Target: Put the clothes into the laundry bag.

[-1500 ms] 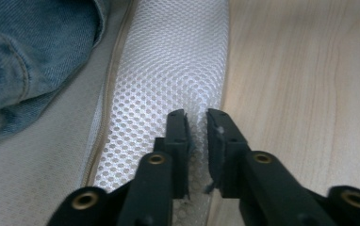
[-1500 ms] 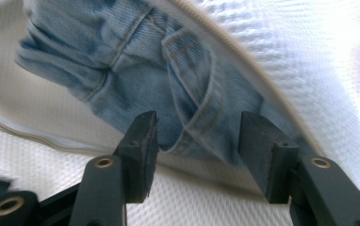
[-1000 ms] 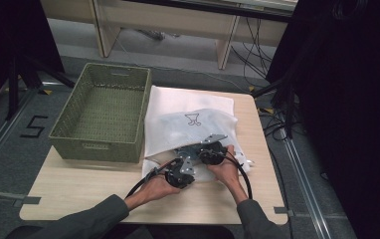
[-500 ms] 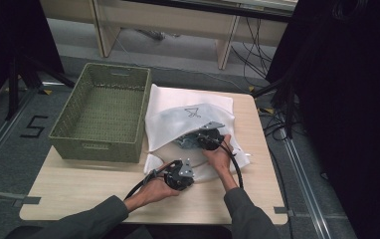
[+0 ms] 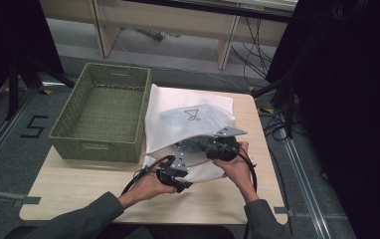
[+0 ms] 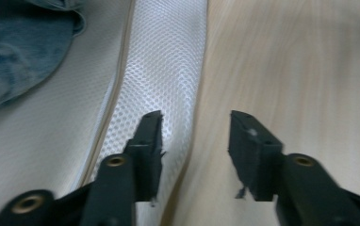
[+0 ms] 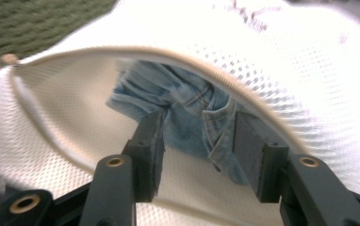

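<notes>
A white mesh laundry bag (image 5: 188, 117) lies on the wooden table (image 5: 78, 189), its zip mouth gaping toward me. Blue denim (image 7: 187, 117) is bunched inside it. My right gripper (image 5: 204, 146) is at the mouth; its jaws have just been opening and now stand open (image 7: 198, 136), apart on either side of a denim fold, the pads off the cloth. My left gripper (image 5: 178, 174) hovers over the bag's lower lip (image 6: 164, 70). Its jaws have also just been opening (image 6: 194, 136), with only mesh edge and bare table below them.
A green woven basket (image 5: 96, 144) stands left of the bag, touching its edge. Bare tabletop lies in front of my hands and to the left. Cables and dark stands surround the table on the floor.
My right hand has lifted at the bag's mouth, and the upper lip now arches higher over the denim. The left hand has risen slightly.
</notes>
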Demonstrator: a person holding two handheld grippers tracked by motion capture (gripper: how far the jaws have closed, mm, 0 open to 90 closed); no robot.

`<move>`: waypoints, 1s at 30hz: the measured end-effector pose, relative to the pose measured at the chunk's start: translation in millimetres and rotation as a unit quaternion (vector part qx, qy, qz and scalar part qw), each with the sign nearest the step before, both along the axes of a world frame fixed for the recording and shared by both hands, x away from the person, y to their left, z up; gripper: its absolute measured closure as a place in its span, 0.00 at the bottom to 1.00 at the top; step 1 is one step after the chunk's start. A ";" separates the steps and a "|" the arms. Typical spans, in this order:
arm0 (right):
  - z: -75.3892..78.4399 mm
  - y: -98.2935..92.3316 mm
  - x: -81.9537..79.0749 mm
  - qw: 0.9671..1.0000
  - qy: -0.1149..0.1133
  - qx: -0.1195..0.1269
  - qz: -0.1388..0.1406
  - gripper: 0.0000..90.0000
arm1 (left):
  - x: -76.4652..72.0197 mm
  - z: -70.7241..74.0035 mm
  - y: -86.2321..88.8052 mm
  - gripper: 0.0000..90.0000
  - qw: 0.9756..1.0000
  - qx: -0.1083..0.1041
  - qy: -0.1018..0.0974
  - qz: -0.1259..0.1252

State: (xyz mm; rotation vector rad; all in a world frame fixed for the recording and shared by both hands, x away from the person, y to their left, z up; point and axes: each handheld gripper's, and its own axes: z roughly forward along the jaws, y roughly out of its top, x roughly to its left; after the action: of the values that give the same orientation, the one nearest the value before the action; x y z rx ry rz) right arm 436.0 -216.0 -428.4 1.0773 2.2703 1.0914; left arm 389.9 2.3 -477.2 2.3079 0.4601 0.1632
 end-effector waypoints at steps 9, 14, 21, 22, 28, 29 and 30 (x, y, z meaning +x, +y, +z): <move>10.3 -4.7 -0.7 0.995 -0.078 -0.060 -0.016 0.59 | -21.2 24.0 37.2 0.45 0.999 -0.030 0.007 0.032; -3.5 4.1 17.7 0.990 -0.092 -0.108 -0.013 0.68 | -27.6 29.9 59.4 0.42 0.998 -0.034 0.005 0.049; 6.7 15.2 10.0 0.984 -0.110 -0.133 0.031 0.97 | -29.6 30.3 78.4 0.41 0.997 -0.035 0.008 0.071; 5.5 15.2 6.8 0.983 -0.101 -0.142 0.047 0.97 | -30.0 29.7 80.1 0.41 0.996 -0.035 0.011 0.075; -47.4 24.9 -1.7 0.979 0.029 -0.191 0.068 0.97 | -30.5 26.3 83.1 0.41 0.997 -0.018 0.012 0.070; -54.8 27.3 -0.2 0.976 0.035 -0.201 0.069 0.97 | -30.8 25.5 83.2 0.41 0.997 -0.021 0.018 0.074; -61.1 30.1 1.0 0.975 0.041 -0.208 0.068 0.97 | -30.6 25.6 84.0 0.41 0.997 -0.019 0.016 0.077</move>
State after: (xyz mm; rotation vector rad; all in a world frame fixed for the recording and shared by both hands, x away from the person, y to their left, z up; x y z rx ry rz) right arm 437.0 -185.9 -489.5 0.8176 2.5150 0.5815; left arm 359.3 86.3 -451.6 2.2395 0.6525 0.1910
